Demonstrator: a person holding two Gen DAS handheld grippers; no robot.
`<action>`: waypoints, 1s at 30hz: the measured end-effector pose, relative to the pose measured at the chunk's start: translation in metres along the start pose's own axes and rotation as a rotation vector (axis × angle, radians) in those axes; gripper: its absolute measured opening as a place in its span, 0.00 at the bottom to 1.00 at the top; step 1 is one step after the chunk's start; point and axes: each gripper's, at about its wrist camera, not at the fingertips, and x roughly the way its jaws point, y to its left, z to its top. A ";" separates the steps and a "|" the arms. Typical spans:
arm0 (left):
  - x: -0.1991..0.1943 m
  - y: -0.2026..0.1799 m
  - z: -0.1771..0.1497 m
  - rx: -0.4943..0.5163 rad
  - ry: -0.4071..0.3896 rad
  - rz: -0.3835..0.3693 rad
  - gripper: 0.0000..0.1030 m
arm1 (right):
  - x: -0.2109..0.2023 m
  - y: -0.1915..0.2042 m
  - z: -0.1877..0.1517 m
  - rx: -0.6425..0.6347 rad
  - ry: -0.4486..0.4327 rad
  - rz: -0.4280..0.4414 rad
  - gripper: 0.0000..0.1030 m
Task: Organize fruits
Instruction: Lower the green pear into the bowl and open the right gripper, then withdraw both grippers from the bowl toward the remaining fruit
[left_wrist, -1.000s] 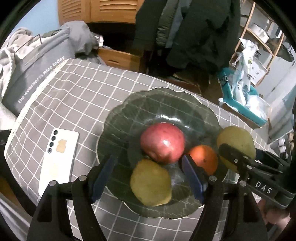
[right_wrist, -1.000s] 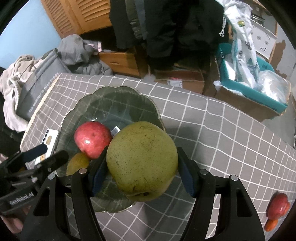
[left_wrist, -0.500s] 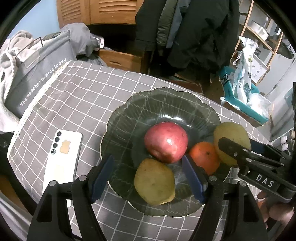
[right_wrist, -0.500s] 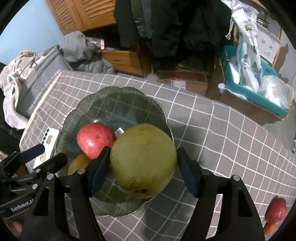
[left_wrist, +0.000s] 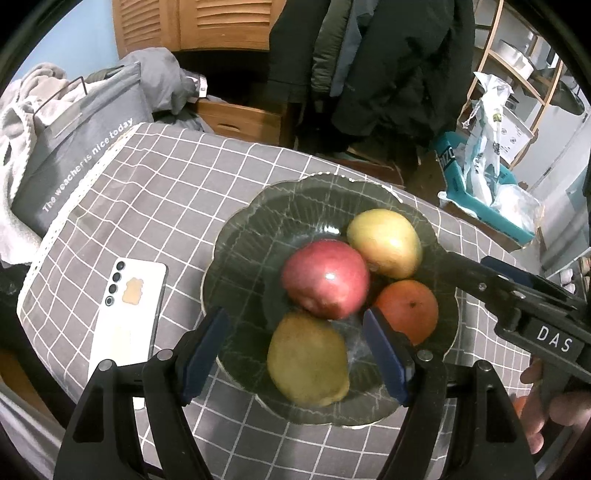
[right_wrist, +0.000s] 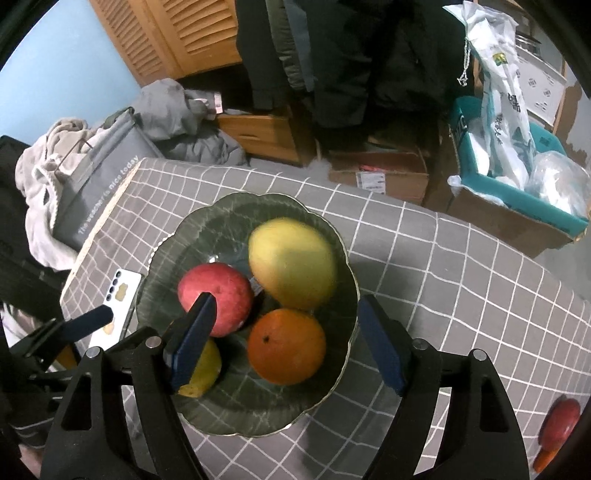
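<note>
A dark green scalloped bowl (right_wrist: 334, 236) sits on the tabletop (right_wrist: 461, 288), which is covered in a grey cloth with a white grid. Four fruits lie in it. A yellow-green pear (right_wrist: 291, 262) rests at the far side, touching a red apple (right_wrist: 216, 297) to its left. An orange (right_wrist: 286, 345) sits just in front of the pear, and a second, duller pear (left_wrist: 308, 363) lies at the near left edge of the bowl, partly hidden in the right wrist view.

The right gripper (right_wrist: 286, 341) hangs over the near part of the bowl with its jaws opening; the orange lies in the gap below them, and the blue pads press on nothing. The far pear lies beyond the pads, free of them.

The left gripper (left_wrist: 295, 350) hangs over the near left of the bowl, jaws apart and holding nothing, with the duller pear between and below the pads without touching them.

A white phone (left_wrist: 127, 314) lies flat on the cloth left of the bowl. At the near right corner of the tabletop, well apart from the bowl, lies another red fruit (right_wrist: 561, 421) with something orange (right_wrist: 545, 459) just in front of it.
</note>
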 end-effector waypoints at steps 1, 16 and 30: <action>-0.001 0.001 0.000 -0.003 -0.002 -0.001 0.75 | -0.001 0.000 0.000 0.003 -0.003 -0.005 0.77; -0.029 -0.018 0.004 0.045 -0.053 -0.027 0.83 | -0.051 -0.004 -0.005 -0.046 -0.098 -0.165 0.77; -0.066 -0.075 -0.008 0.181 -0.101 -0.089 0.85 | -0.133 -0.039 -0.032 0.029 -0.193 -0.275 0.82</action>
